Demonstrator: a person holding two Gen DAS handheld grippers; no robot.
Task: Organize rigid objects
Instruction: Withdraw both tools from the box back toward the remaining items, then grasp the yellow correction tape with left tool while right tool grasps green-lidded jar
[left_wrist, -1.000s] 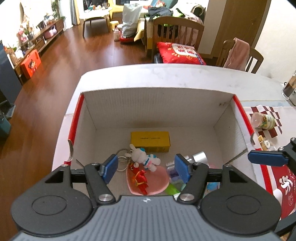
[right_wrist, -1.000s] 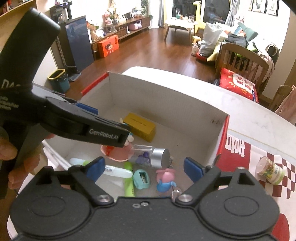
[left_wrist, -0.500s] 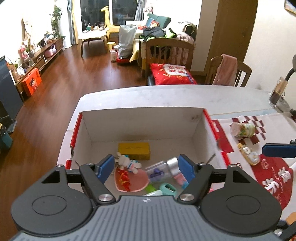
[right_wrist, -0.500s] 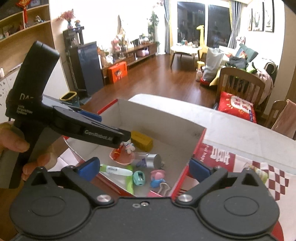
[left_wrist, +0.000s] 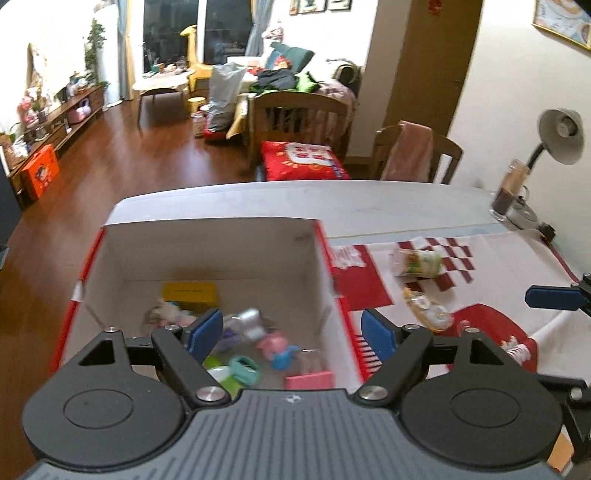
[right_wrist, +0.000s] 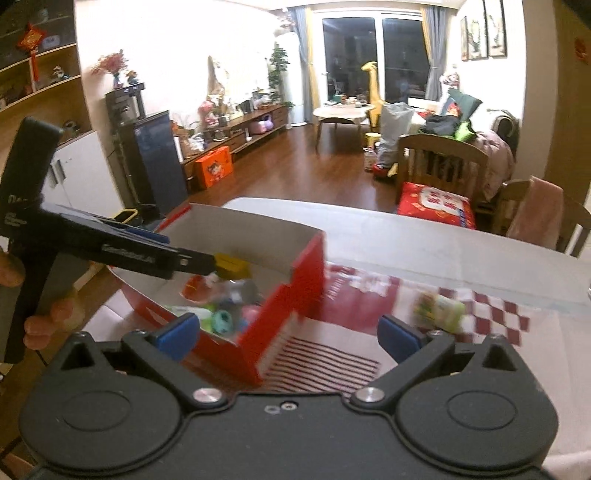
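A red-edged cardboard box (left_wrist: 325, 254) with a white inside stands on the table. It holds a yellow box (left_wrist: 190, 293), a white bunny toy (left_wrist: 166, 314), a silver-capped bottle (left_wrist: 247, 319), a pink pig toy (left_wrist: 275, 347) and a teal sharpener (left_wrist: 243, 369). My left gripper (left_wrist: 291, 338) hovers above the box's near right corner. Its jaws are opening and nothing sits between them. My right gripper (right_wrist: 286, 334) is open and empty over the box's red outer wall (right_wrist: 291, 306). A small jar (left_wrist: 417, 262) and a yellow packet (left_wrist: 428, 310) lie on the cloth to the right.
A red and white patterned cloth (left_wrist: 480, 251) covers the table right of the box. A desk lamp (left_wrist: 561, 136) and a glass cup (left_wrist: 504, 199) stand at the far right. Wooden chairs (left_wrist: 417, 155) line the far edge. A person's hand (right_wrist: 37, 325) holds the left gripper.
Both grippers have pulled back and risen out of the box, and both views have swung right toward the cloth. Both pairs of jaws stand wider than before.
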